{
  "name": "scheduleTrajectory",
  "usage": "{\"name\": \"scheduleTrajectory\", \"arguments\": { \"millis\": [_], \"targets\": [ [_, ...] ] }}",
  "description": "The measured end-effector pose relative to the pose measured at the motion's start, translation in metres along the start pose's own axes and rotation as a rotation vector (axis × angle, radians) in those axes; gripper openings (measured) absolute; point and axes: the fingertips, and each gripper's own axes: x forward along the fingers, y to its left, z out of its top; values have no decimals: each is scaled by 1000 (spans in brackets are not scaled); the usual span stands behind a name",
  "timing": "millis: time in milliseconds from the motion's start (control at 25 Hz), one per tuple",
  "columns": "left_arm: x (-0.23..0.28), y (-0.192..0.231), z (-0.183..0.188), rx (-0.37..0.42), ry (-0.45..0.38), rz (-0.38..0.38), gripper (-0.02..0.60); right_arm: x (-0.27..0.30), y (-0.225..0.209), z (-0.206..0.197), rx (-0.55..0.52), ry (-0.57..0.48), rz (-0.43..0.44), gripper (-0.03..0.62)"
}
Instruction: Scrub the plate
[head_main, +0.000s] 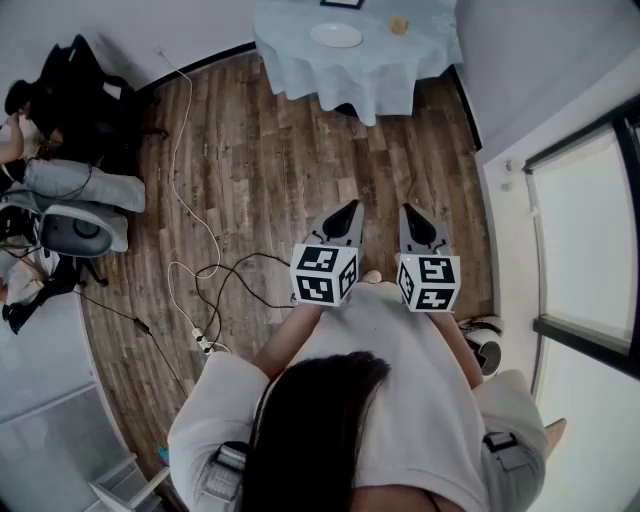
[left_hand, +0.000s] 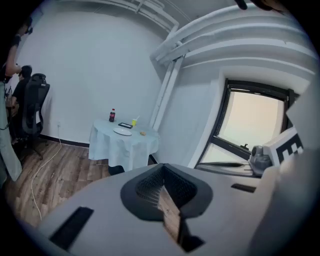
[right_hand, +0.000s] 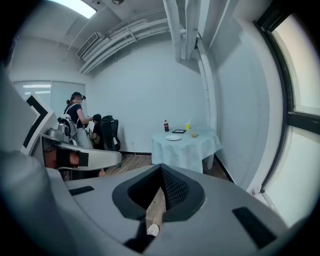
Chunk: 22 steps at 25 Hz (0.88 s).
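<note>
Both units are being carried close to the body, side by side and angled slightly downward. This is judged to be a transit posture, since no work item is within reach and scrubbing is not yet under way. The left gripper (head_main: 345, 212) is standing fully closed with nothing between its jaws. The right gripper (head_main: 417, 218), just beside it, is closed and empty as well.

The plate (head_main: 336, 36) is lying well ahead of both grippers, across the open wooden floor (head_main: 270, 170), on the cloth-covered counter (head_main: 330, 85). A bottle (left_hand: 112, 115), a yellow cup (left_hand: 134, 121) and a small brownish item (head_main: 398, 25) — possibly the scrubber, too small to confirm — are sitting near the plate.

The plate is resting flat with its face upward. Being round, it is presenting no long axis and pointing no particular way — any approach side is judged equivalent.
</note>
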Motion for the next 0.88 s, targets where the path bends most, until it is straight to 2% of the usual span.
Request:
{"name": "scheduleTrajectory", "arguments": {
  "millis": [160,320,720,880],
  "targets": [
    [6,6,6,-38,-2,-1,9,5,-1,7,-6,5,-12,34],
    [17,14,5,-41,22,-9,9,17,-3,15,30,-15,-2,35],
    [51,32,22,-44,53,-56,9,54,-6,25,54,29,6,37],
    [61,43,31,-51,60,-71,9,66,-6,38,64,-3,8,37]
  ]
}}
